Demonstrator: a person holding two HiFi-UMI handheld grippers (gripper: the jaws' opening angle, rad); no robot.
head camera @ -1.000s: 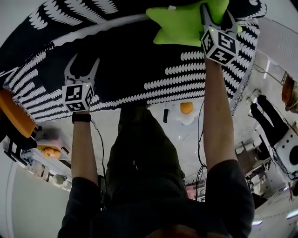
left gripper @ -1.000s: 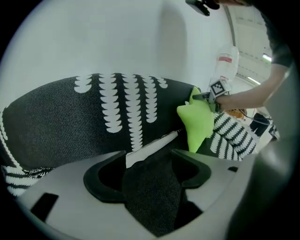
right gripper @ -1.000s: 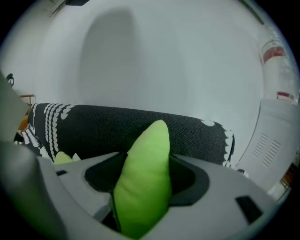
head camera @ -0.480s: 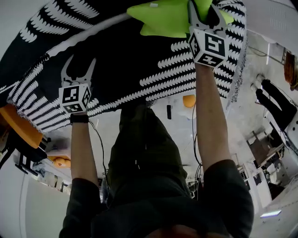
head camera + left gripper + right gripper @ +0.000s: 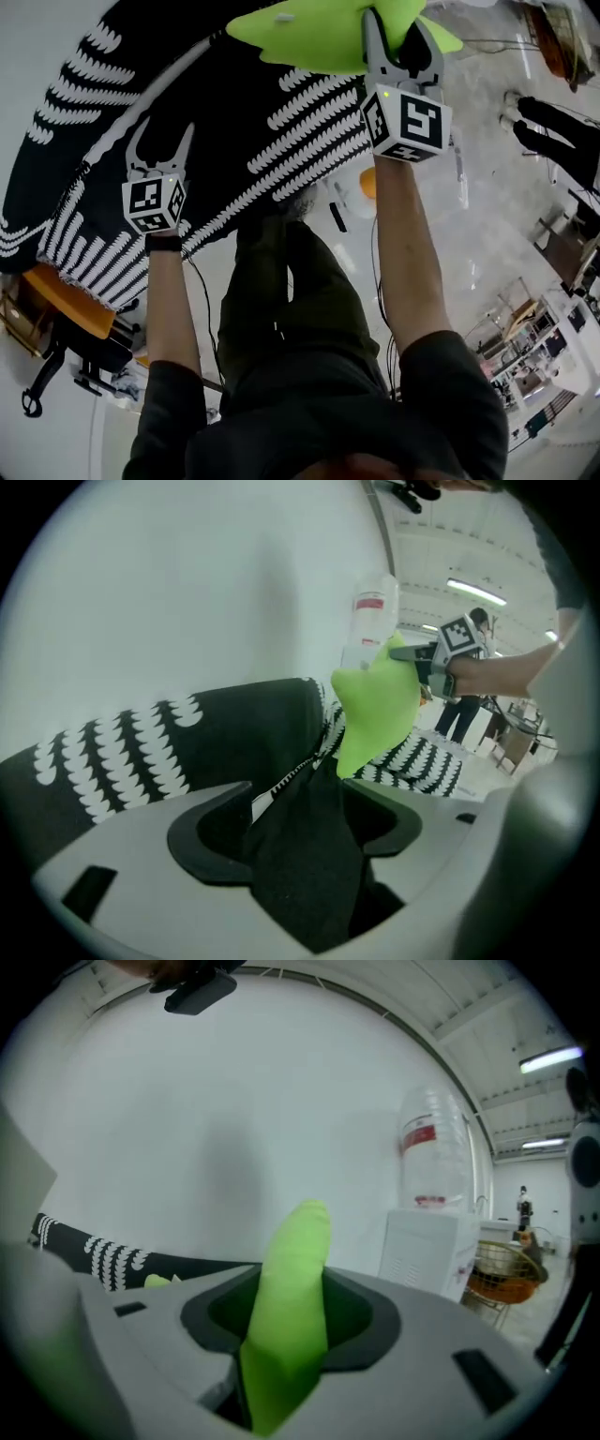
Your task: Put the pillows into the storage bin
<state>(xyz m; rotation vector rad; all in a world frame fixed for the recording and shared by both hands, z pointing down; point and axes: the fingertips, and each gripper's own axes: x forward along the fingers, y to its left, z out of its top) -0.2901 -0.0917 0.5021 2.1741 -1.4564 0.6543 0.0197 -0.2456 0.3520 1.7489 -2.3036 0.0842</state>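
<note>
Right gripper (image 5: 398,37): fingers just closing, now gripping green pillow (image 5: 309,33).
Left gripper (image 5: 165,141): fingers pinch patterned pillow (image 5: 234,103).
Pillows: both lifted since; bin-bound.

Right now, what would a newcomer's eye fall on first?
The bright green pillow, at the head view's top, pinched in the right tool, whose jaws have just been closing. Below it spreads black fabric with white scallops, a fold of it gripped by the left tool.
</note>
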